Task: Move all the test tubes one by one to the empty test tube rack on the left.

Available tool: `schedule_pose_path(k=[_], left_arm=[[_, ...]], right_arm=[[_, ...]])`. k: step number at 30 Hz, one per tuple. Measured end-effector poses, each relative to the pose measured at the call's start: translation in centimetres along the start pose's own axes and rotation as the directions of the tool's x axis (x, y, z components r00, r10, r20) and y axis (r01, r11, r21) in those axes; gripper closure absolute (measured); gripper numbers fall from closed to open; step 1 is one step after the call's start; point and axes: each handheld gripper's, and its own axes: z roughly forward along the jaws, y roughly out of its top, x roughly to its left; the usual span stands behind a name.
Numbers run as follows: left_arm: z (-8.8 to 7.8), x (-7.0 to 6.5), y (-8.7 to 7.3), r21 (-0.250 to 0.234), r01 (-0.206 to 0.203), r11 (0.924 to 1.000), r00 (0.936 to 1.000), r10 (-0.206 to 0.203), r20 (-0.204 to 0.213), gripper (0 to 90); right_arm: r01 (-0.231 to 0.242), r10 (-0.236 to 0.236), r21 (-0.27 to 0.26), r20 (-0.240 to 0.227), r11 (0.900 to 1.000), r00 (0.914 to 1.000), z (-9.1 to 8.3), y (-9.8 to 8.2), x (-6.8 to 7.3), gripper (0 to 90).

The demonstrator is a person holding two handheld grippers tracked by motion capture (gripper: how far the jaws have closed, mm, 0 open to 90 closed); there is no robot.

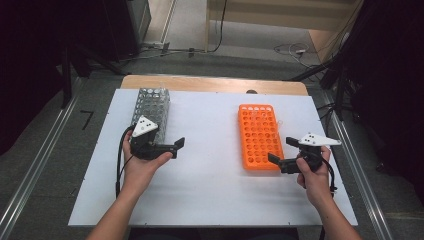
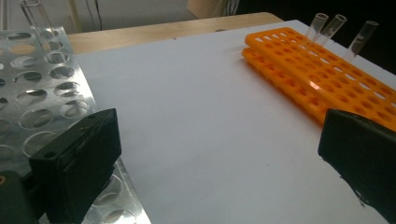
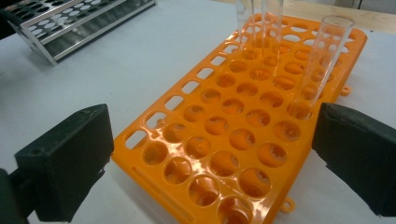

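Work in hand: I judged it to be moving glass tubes between the orange rack (image 1: 259, 136) and the metal rack (image 1: 150, 107), with the next pick coming from the orange one.
Tubes: three clear test tubes (image 3: 322, 65) stood upright in the far end of the orange rack; in the right gripper view the nearest sat just ahead of my right jaw, the other two farther back.
Metal rack: it sat on the white board (image 1: 210, 195) at the left, well apart from the orange rack; one tube (image 2: 36, 16) stood at its far end in the left gripper view.
Right gripper (image 1: 282, 154): jaws were wide apart and held nothing; it hovered at the near right corner of the orange rack.
Left gripper (image 1: 176, 145): jaws also stood apart and empty, just beside the near end of the metal rack.
How I would have done the pick: lined the right jaws up on either side of the nearest tube, taken it on its upper part clear of the rack's top plate, closed gently because glass slips and cracks, then lifted straight up along the hole.
Risk: a slanted pull could have tipped the light plastic rack or knocked the neighbouring tubes.
Left-hand role: I would have kept it ready to steady the metal rack.
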Motion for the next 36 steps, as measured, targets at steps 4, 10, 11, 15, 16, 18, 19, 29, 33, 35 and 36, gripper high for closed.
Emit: schedule_pose_path(k=[4,10,11,15,16,18,19,29,33,35,36], left_arm=[[-0.8,-1.2,-0.7,-0.015,-0.004,0.9999,0.9997,0.004,0.023,0.0],[-1.5,-2.8,-1.1,-0.018,-0.033,0.9993,0.9984,0.034,0.044,0.0],[-1.6,-2.9,-1.2,-0.022,-0.03,0.9993,0.9982,0.031,0.051,0.0],[-1.9,-3.4,-1.5,-0.017,-0.03,0.9994,0.9976,0.031,0.062,0.0],[-2.0,-3.4,-1.6,-0.018,-0.028,0.9995,0.9975,0.029,0.064,0.0],[-2.1,-3.5,-1.7,-0.019,-0.024,0.9995,0.9976,0.026,0.064,0.0],[-2.2,-3.4,-1.7,-0.018,-0.024,0.9995,0.9976,0.025,0.065,0.0],[-2.1,-3.3,-1.9,-0.014,-0.014,0.9998,0.9977,0.015,0.066,0.0],[-2.1,-3.3,-1.9,-0.014,-0.013,0.9998,0.9976,0.014,0.068,0.0],[-2.1,-3.3,-1.9,-0.014,-0.012,0.9998,0.9976,0.013,0.068,0.0],[-2.1,-3.3,-1.9,-0.015,-0.01,0.9998,0.9976,0.011,0.068,0.0]], right_arm=[[-0.008,0.008,0.004,-0.002,1.0,1.0,0.5,0.4,-0.6,0.0],[-0.036,0.036,0.006,0.016,0.999,0.9992,1.5,1.0,-1.4,2.4],[-0.041,0.041,0.012,0.025,0.999,0.9988,1.7,1.0,-1.5,3.1],[-0.063,0.06,0.031,0.069,0.998,0.9958,2.5,1.4,-2.1,9.2],[-0.068,0.065,0.03,0.085,0.997,0.9943,2.7,1.5,-2.3,13.4],[-0.095,0.091,0.028,0.119,0.995,0.9887,3.0,1.6,-2.6,23.1],[-0.107,0.103,0.025,0.132,0.994,0.9859,3.1,1.6,-2.8,27.2],[-0.125,0.112,0.05,0.209,0.991,0.9714,4.7,1.7,-3.7,56.2],[-0.119,0.105,0.05,0.225,0.992,0.9687,5.0,1.5,-3.8,62.9],[-0.106,0.092,0.05,0.235,0.993,0.9678,5.0,1.5,-3.8,65.8],[-0.099,0.085,0.048,0.235,0.994,0.9683,5.1,1.5,-3.8,67.6]])
